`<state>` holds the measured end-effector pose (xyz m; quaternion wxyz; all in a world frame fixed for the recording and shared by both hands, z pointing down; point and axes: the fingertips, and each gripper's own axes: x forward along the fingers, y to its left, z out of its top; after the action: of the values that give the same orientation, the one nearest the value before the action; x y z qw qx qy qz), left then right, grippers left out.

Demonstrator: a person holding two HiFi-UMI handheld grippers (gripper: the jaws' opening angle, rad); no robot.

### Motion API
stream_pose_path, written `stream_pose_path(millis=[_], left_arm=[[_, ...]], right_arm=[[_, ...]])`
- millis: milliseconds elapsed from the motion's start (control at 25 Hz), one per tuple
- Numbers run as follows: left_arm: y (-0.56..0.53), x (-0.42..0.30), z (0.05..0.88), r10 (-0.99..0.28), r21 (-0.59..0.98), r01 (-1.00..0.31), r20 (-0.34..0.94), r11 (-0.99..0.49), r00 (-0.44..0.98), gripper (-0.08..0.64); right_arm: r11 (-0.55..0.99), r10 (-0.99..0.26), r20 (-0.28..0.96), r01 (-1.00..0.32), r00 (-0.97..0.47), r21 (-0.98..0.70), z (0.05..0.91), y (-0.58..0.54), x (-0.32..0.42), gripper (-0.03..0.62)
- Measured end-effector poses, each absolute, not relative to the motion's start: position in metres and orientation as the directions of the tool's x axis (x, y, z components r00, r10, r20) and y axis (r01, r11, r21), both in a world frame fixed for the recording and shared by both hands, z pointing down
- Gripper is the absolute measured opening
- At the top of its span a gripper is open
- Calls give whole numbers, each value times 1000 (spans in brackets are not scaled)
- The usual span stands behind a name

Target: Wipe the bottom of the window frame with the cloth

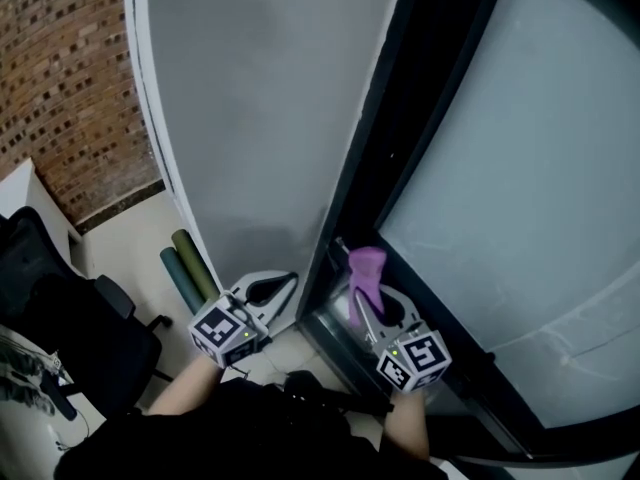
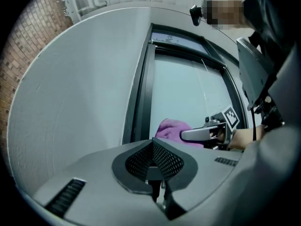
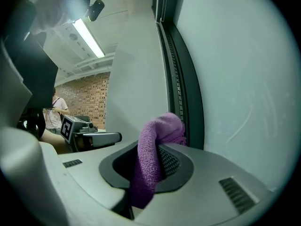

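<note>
Leftward, brick wall [image 1: 60, 88]; grey panel [image 1: 250, 118] beside dark window frame [image 1: 398, 118].

Right claw [image 1: 355, 278] gripping purple cloth [image 1: 367, 266] by dark window frame [image 1: 420, 118], left claw [image 1: 283, 288] beside grey wall [image 1: 250, 118]

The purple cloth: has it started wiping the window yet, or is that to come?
Done: the cloth is picked up, pinched in the right gripper's fingers. In hand: it is held low down, close to the dark window frame. Left: the wiping itself, since no contact with the frame's bottom shows. The left gripper is shut and empty.
</note>
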<state>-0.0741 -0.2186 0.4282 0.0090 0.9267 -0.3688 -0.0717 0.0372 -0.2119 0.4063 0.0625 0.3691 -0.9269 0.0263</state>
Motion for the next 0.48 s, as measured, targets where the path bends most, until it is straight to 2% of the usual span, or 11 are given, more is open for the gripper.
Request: stream_pose_path(millis=[160,480], left_arm=[[-213,-72,428,-676,76,-672,-121,-736,727,3],[-214,-74,426,-675,69,-673,-137,-736,725,3]], right_arm=[[752,-653,90,-658,-752,-45,394,-205,29,74],[756,-651,75,-654,-755,-17,398,-207,26,75]])
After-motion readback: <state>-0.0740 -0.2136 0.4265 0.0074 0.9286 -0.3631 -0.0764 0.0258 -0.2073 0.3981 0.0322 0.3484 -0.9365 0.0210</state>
